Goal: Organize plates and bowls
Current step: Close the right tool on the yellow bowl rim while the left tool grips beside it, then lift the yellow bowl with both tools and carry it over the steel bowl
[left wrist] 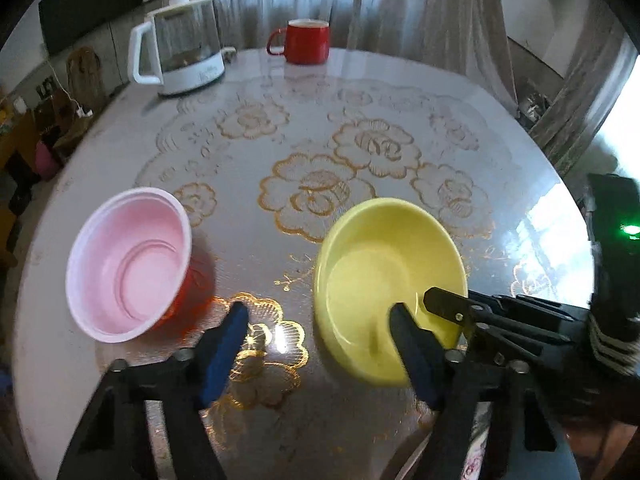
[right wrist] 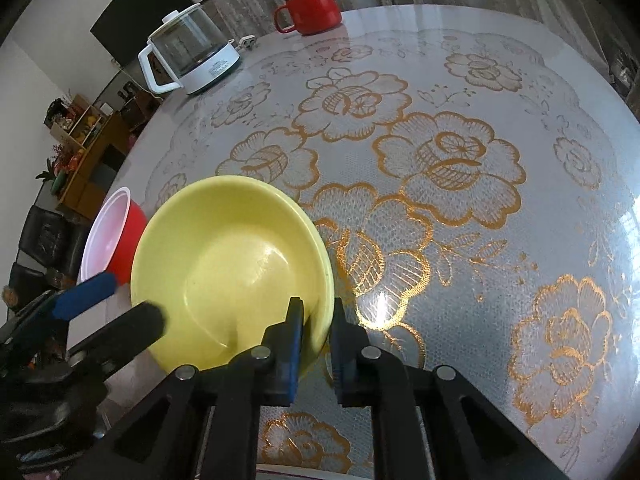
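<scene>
My right gripper is closed across the near rim of the yellow bowl, one pad inside the wall, one outside. My left gripper stands wide open and holds nothing; its right finger overlaps the same bowl's near edge, though I cannot tell whether it touches. The red bowl with pink interior sits to the left, apart from the yellow one, on the table.

Risks noted:
- The grip is on one edge only; I judge a lift could let the bowl pivot or slip off the pads.
- The glossy cover looks slick, so a dragged bowl may skid.
- The open left finger may snag the rim.
- A skewed lowering could tip the red bowl.
</scene>
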A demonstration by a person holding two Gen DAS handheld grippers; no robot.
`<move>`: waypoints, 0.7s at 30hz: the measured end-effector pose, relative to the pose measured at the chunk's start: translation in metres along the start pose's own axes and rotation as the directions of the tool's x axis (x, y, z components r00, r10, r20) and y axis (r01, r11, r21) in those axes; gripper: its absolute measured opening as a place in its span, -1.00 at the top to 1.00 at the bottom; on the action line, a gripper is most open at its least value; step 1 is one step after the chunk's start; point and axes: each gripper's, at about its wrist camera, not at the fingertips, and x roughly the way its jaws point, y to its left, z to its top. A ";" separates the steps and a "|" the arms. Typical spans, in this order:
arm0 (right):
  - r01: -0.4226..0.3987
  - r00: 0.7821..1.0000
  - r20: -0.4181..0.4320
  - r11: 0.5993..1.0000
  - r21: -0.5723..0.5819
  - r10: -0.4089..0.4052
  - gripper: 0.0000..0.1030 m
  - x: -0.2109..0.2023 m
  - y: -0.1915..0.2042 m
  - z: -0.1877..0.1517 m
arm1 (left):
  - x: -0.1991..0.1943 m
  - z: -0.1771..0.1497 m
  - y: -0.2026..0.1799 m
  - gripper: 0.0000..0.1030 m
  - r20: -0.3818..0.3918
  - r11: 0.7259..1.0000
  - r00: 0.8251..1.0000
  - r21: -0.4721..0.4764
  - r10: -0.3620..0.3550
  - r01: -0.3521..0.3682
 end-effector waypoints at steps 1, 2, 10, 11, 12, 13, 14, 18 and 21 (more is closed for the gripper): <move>-0.002 1.000 0.001 1.000 0.002 0.002 0.78 0.000 0.000 0.000 | 0.003 0.000 -0.001 -0.16 -0.008 1.000 1.000 0.001 0.001 -0.001; -0.004 1.000 0.001 1.000 0.005 0.004 0.78 0.000 -0.001 0.000 | 0.007 0.000 -0.001 0.01 -0.018 1.000 1.000 0.000 0.003 -0.003; 0.000 1.000 0.005 1.000 0.017 0.000 0.78 -0.001 -0.002 -0.001 | 0.015 -0.002 -0.004 0.60 -0.029 0.999 0.999 0.020 -0.027 0.027; 0.004 1.000 0.007 1.000 0.016 -0.005 0.78 -0.001 -0.001 -0.001 | 0.014 -0.002 -0.005 0.64 -0.022 0.999 0.999 0.031 -0.026 0.027; 0.010 1.000 0.010 1.000 0.011 -0.011 0.78 -0.002 0.001 -0.001 | 0.012 -0.003 -0.006 0.64 -0.016 0.999 1.000 0.038 -0.023 0.023; 0.012 1.000 0.011 1.000 0.010 -0.012 0.78 -0.001 0.002 -0.001 | 0.010 -0.003 -0.006 0.64 -0.011 0.999 1.000 0.043 -0.019 0.019; 0.011 1.000 0.009 1.000 0.012 -0.011 0.78 -0.002 0.003 -0.003 | 0.009 -0.003 -0.006 0.64 -0.008 0.999 1.000 0.044 -0.022 0.023; 0.001 1.000 0.013 1.000 0.028 -0.002 0.78 -0.004 0.004 -0.006 | 0.001 -0.006 -0.004 0.65 0.001 0.998 0.999 0.045 -0.037 0.036; 0.002 1.000 0.024 1.000 0.024 -0.003 0.78 -0.011 0.007 -0.010 | -0.009 -0.011 -0.005 0.65 0.022 0.998 0.999 0.045 -0.042 0.041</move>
